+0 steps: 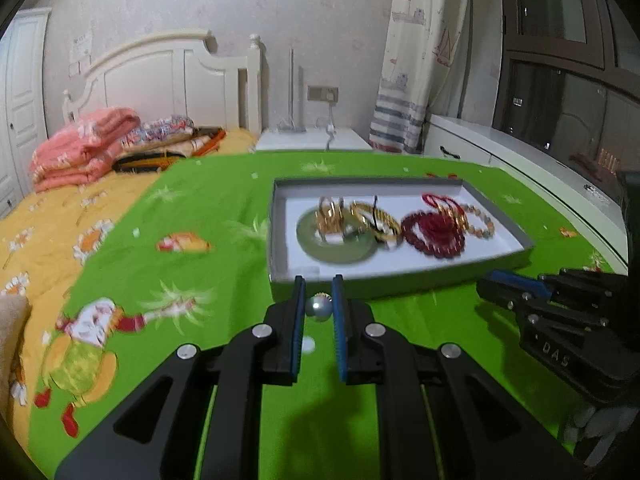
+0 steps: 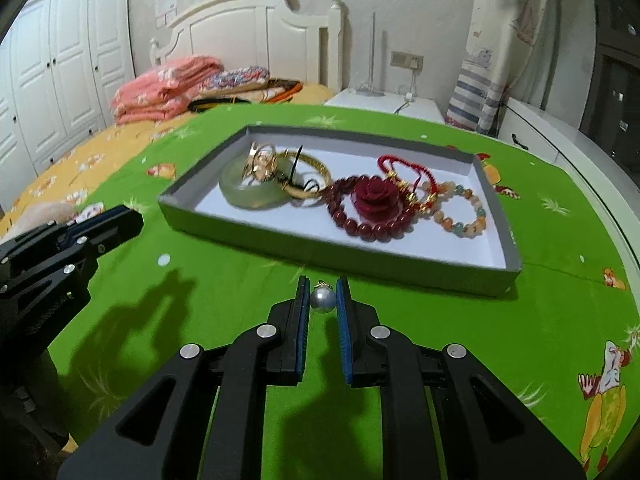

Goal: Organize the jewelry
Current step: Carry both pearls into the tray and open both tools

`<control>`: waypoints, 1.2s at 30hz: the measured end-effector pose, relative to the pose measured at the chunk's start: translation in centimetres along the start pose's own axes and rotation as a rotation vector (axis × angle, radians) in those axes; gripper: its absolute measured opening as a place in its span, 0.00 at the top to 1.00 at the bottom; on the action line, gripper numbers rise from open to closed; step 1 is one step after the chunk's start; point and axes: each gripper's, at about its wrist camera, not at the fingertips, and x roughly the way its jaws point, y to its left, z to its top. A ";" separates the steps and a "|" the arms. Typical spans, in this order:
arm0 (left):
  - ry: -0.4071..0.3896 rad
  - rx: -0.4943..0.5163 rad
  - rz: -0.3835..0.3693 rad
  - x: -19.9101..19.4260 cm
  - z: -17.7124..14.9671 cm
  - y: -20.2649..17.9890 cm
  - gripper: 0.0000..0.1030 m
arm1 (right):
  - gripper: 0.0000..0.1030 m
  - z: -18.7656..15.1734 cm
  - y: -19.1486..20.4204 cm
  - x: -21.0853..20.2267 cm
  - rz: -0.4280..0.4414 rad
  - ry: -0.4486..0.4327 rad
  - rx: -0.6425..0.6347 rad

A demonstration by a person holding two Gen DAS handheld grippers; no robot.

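Each hand-held gripper has its own pearl earring pinched between its blue pads: the left hand-held gripper is clenched on one pearl, the right hand-held gripper on another pearl with a small gold cap on top. Both pearls sit near the very tips of the pads, just short of the near wall of the grey tray, which lies on the green printed cloth of the desk. Inside the tray lie a pale green bangle, gold bracelets, a dark red bead string with a rose and a pastel bead bracelet, with bare white floor along the near side. The step appears to be carrying the pearls over the wall and setting them down. A round, smooth pearl held at the tips may well squirt out, so keep the squeeze steady, lift clear of the rim before moving forward, and lower close to the bare floor before letting go, away from the tangled pieces. Going one hand at a time would probably avoid the two tools crowding each other.
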 end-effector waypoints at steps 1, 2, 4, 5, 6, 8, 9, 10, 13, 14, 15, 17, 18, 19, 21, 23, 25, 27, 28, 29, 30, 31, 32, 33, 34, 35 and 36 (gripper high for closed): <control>-0.009 0.010 0.007 0.0 0.4 -0.1 0.87 | 0.86 0.1 -0.1 0.1 -0.001 0.000 0.003; -0.013 0.009 0.004 0.0 0.9 -0.2 0.87 | 0.86 0.3 -0.4 0.2 -0.001 0.000 0.008; -0.019 0.008 0.001 0.1 1.7 -0.4 0.87 | 0.86 0.5 -0.6 0.2 -0.004 -0.002 0.011; -0.024 0.011 0.003 0.2 2.1 -0.5 0.87 | 0.86 0.6 -0.8 0.2 -0.006 -0.003 0.012; -0.027 0.014 0.003 0.2 2.4 -0.7 0.87 | 0.86 0.7 -0.9 0.3 -0.009 -0.004 0.012; -0.034 0.023 0.002 0.5 3.2 -1.1 0.87 | 0.86 1.1 -1.3 0.3 -0.014 -0.008 0.014; -0.036 0.028 0.002 0.7 3.5 -1.3 0.87 | 0.86 1.4 -1.5 0.2 -0.020 -0.013 0.016; -0.040 0.035 0.002 0.8 3.8 -1.6 0.87 | 0.86 1.5 -1.7 0.3 -0.023 -0.014 0.018; -0.047 0.045 -0.008 1.3 4.6 -2.1 0.87 | 0.86 2.4 -2.3 0.4 -0.035 -0.021 0.025; -0.049 0.047 -0.012 1.5 4.8 -2.3 0.87 | 0.86 2.8 -2.5 0.3 -0.038 -0.025 0.027; -0.053 0.050 -0.015 1.7 5.1 -2.3 0.87 | 0.86 3.1 -2.7 0.4 -0.040 -0.028 0.027; -0.052 0.054 -0.011 2.2 5.4 -2.6 0.87 | 0.86 3.7 -3.0 0.4 -0.046 -0.036 0.026; -0.051 0.055 -0.010 2.4 5.6 -2.6 0.87 | 0.86 4.0 -3.1 0.4 -0.047 -0.040 0.026; -0.048 0.055 -0.010 2.7 5.8 -2.7 0.87 | 0.86 4.2 -3.2 0.5 -0.050 -0.043 0.026; -0.045 0.058 -0.007 3.3 6.2 -3.0 0.87 | 0.86 4.7 -3.5 0.8 -0.052 -0.045 0.029; -0.044 0.063 -0.002 4.1 6.7 -3.5 0.87 | 0.86 5.1 -3.7 1.2 -0.050 -0.042 0.033; -0.039 0.068 0.002 4.8 7.0 -3.9 0.87 | 0.86 5.5 -3.8 1.7 -0.050 -0.037 0.031; -0.032 0.072 0.007 5.6 7.3 -4.3 0.87 | 0.86 5.9 -3.7 2.3 -0.055 -0.031 0.025; -0.026 0.075 0.011 6.3 7.4 -4.6 0.87 | 0.86 6.2 -3.7 2.5 -0.059 -0.029 0.022; -0.022 0.076 0.013 6.6 7.4 -4.8 0.87 | 0.86 6.4 -3.8 2.8 -0.064 -0.027 0.020; -0.014 0.077 0.019 7.2 7.6 -4.9 0.87 | 0.86 6.7 -3.7 3.0 -0.068 -0.026 0.018; -0.010 0.077 0.022 7.6 7.7 -5.0 0.87 | 0.86 6.9 -3.8 3.3 -0.072 -0.024 0.019; -0.004 0.078 0.029 8.2 7.8 -5.1 0.87 | 0.86 7.2 -3.9 3.6 -0.074 -0.021 0.022; 0.005 0.078 0.033 8.7 7.9 -5.1 0.87 | 0.86 7.4 -4.0 3.9 -0.075 -0.019 0.025; 0.012 0.077 0.034 9.1 8.0 -5.1 0.87 | 0.86 7.7 -4.2 4.2 -0.076 -0.017 0.030; 0.021 0.075 0.037 9.6 8.1 -5.2 0.87 | 0.86 7.9 -4.3 4.4 -0.073 -0.016 0.036; 0.025 0.076 0.041 9.9 8.1 -5.3 0.87 | 0.86 8.1 -4.4 4.8 -0.071 -0.015 0.040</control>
